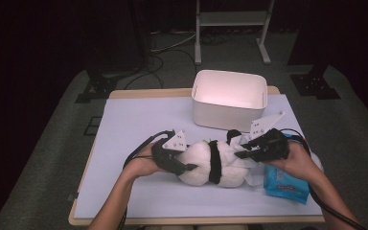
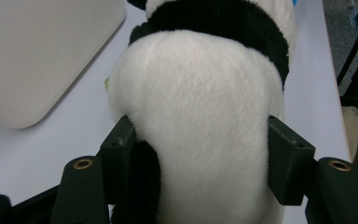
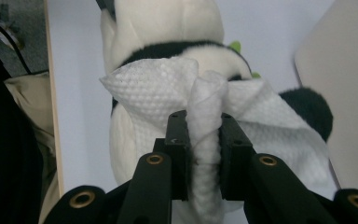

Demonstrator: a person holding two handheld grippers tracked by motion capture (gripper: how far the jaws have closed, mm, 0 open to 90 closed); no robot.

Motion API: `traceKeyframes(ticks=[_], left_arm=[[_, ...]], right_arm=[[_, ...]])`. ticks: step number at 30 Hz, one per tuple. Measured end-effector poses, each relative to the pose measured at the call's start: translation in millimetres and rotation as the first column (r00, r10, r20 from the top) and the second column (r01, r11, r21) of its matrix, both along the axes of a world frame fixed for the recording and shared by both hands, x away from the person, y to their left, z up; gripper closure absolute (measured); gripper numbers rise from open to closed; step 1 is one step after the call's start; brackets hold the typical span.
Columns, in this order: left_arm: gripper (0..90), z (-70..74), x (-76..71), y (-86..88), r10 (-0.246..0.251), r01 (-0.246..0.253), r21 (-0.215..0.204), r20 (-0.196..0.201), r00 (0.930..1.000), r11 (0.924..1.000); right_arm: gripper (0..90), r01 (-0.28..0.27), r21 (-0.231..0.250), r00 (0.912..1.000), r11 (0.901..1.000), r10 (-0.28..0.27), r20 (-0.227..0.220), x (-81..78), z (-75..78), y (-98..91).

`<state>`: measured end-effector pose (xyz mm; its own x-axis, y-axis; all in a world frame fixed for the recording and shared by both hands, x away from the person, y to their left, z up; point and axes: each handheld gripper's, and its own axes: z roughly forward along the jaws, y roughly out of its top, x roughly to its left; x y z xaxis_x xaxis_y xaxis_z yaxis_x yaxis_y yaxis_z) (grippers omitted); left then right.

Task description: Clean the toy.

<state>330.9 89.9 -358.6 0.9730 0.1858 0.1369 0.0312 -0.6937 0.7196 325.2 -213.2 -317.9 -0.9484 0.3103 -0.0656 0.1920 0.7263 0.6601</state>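
1. Presently, the panda plush toy (image 1: 211, 163) lies on its side on the desk (image 1: 139, 120), near its front edge, just in front of the white bin (image 1: 227, 100). The left gripper (image 1: 184, 167) has its fingers (image 2: 116, 149) clamped on the toy's white rump, one on each flank.
2. The right gripper (image 1: 243, 149) has its fingers (image 3: 179, 140) clenched on a bunched fold of a white wet wipe (image 3: 168, 93), which drapes over the toy's head end.
3. Risk: the wipe is pinched along one narrow fold only. In my judgement a firm wiping stroke could pull the sheet out of the grip or tear it.
4. Risk: the left hold is on soft, yielding fur. Sideways drag from wiping could let the toy roll or slip from between the fingers.
5. Risk: the blue wipe packet (image 1: 287, 184) lies just beside the right hand (image 1: 297, 160), at the right near corner. A sweep of that hand could push it off the desk.
6. The right gripper view resolves the wipe's embossed texture, the fold between the fingers, and small green details at the toy's neck; from the high view the wipe blends with the white fur.
7. The high view gives the overall layout of bin, packet and both hands; the left gripper view adds the finger contact on the rump.
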Motion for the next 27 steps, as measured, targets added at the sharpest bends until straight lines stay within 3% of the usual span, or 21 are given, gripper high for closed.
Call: traceKeyframes(ticks=[5, 10, 16, 21, 23, 27], left_arm=[[37.0, -2.9, -0.9, 4.0, -0.003, 0.003, 0.005, -0.022, 0.9997, 1.0000], [35.6, -7.0, -1.5, 8.2, -0.009, 0.008, -0.029, -0.040, 0.9992, 0.9996], [20.9, -7.8, 4.0, 8.6, 0.029, -0.037, -0.064, -0.120, 0.9924, 0.9972], [12.6, -9.3, 8.4, 9.4, 0.040, -0.054, -0.068, -0.199, 0.9793, 0.9962], [13.0, -11.7, 9.5, 9.5, 0.034, -0.050, -0.070, -0.215, 0.9760, 0.9963], [30.6, -11.1, 4.2, 10.3, 0.003, -0.010, -0.044, -0.160, 0.9870, 0.9990]], right_arm=[[75.8, -0.025, 0.020, 0.9997, 0.9995, 0.024, 0.007, 3.5, 1.5, 13.1], [76.1, -0.030, 0.048, 0.9988, 0.9984, 0.032, -0.037, 6.2, -4.2, 5.2], [76.0, -0.034, 0.035, 0.9980, 0.9988, 0.036, -0.052, -1.1, -7.8, 0.2], [76.0, -0.061, 0.024, 0.9969, 0.9979, 0.062, -0.049, -6.6, -9.1, -1.6], [75.9, -0.066, 0.027, 0.9961, 0.9974, 0.068, -0.057, -7.4, -9.5, -2.6], [75.7, -0.065, 0.036, 0.9952, 0.9972, 0.068, -0.071, -7.6, -7.2, 0.4]])
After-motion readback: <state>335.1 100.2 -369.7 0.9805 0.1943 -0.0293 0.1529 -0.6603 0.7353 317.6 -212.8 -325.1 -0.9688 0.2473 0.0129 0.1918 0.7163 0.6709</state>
